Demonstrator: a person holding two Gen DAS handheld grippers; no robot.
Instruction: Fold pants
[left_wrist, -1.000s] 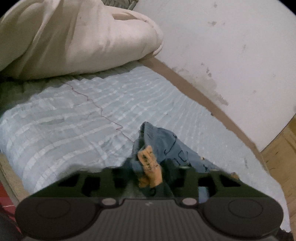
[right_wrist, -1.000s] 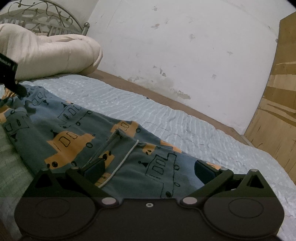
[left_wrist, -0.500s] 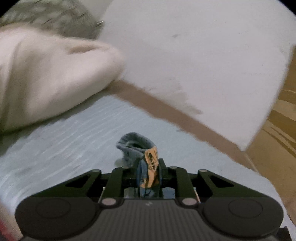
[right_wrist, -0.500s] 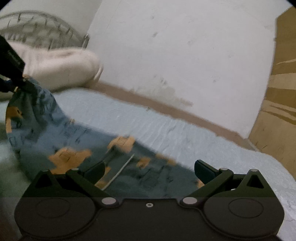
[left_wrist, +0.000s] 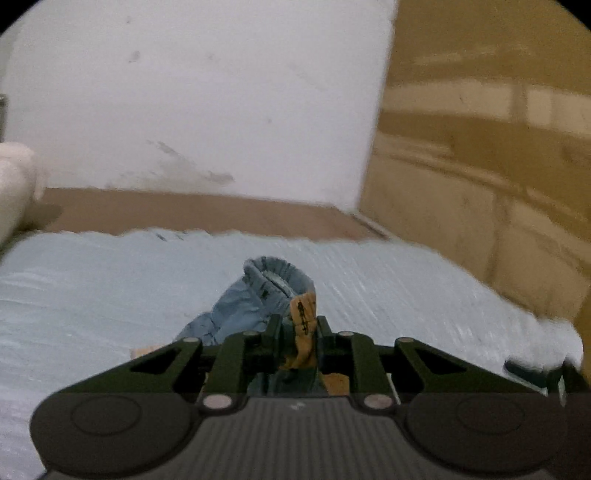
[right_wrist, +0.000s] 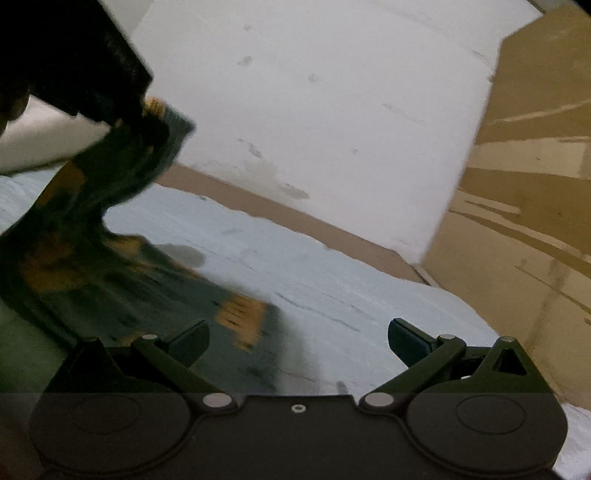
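Pants lifted off the bed by one tool

The left tool pinches a bunched hem of the blue-and-orange pants, which hang toward the bed at left; the right tool is spread, holding nothing.

Bare mattress lies ahead of the spread right fingers; draped pants block their left, the wardrobe their right, the wall beyond.

Your left gripper lifts the pants off the mattress at left; your right gripper hangs beside them, wall behind.
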